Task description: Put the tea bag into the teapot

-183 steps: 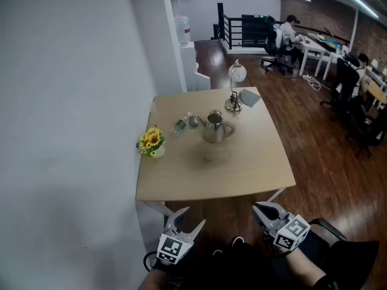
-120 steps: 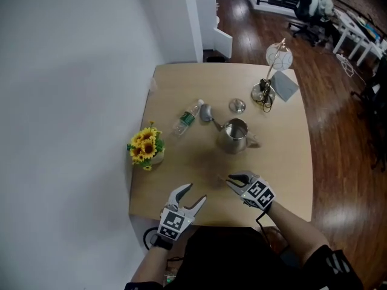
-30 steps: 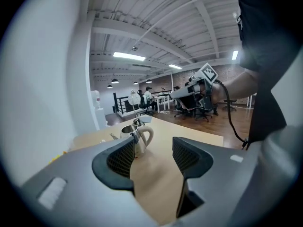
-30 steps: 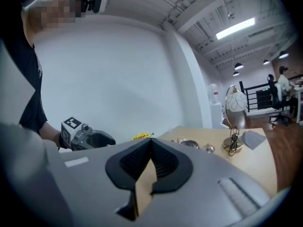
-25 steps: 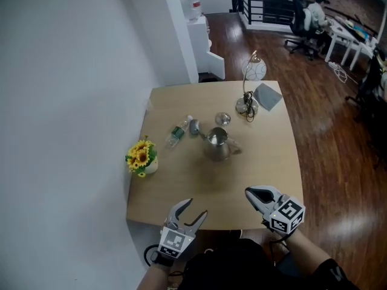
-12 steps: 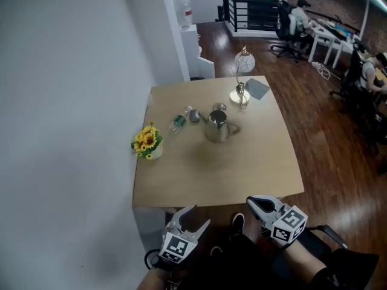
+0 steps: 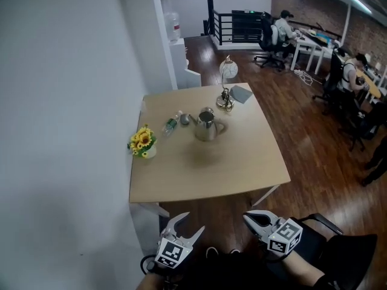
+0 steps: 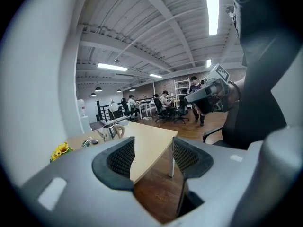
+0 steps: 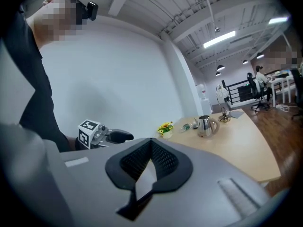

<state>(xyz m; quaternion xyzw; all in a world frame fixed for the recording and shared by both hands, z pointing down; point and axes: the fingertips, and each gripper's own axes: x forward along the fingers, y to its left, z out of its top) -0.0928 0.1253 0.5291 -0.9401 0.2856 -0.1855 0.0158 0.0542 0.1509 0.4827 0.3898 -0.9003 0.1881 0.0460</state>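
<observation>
Both tools have come back off the table (image 7: 242, 171) since a second ago: they were over its near edge then, and now you hold them low over the wooden floor (image 7: 302, 144), clear of that edge.

The teapot (image 7: 206, 127) stands upright on the table's far half, well ahead of both tools and roughly between their lines of sight. The tea bag is too small to make out in any view. Just behind the teapot, farther from you, stand a globe lamp (image 7: 227, 84) and a grey pad (image 7: 240, 93). A small plastic bottle (image 7: 171, 124) lies on its side to the teapot's left. A little pot of sunflowers (image 7: 143, 142) sits nearer the left edge, ahead of your left tool and off to its left.

Your left tool (image 7: 190, 222) is spread wide and holds nothing; between its pads (image 8: 120, 157) its own view shows only the table's corner and the floor. Your right tool (image 7: 249, 217) has its jaws brought together at the tips. I can make out nothing gripped between them. The two tools are well apart, and each shows in the other's view. A black chair (image 7: 344, 246) is just to the right of your right tool, and a white wall (image 7: 66, 132) runs along the left tool's side.
</observation>
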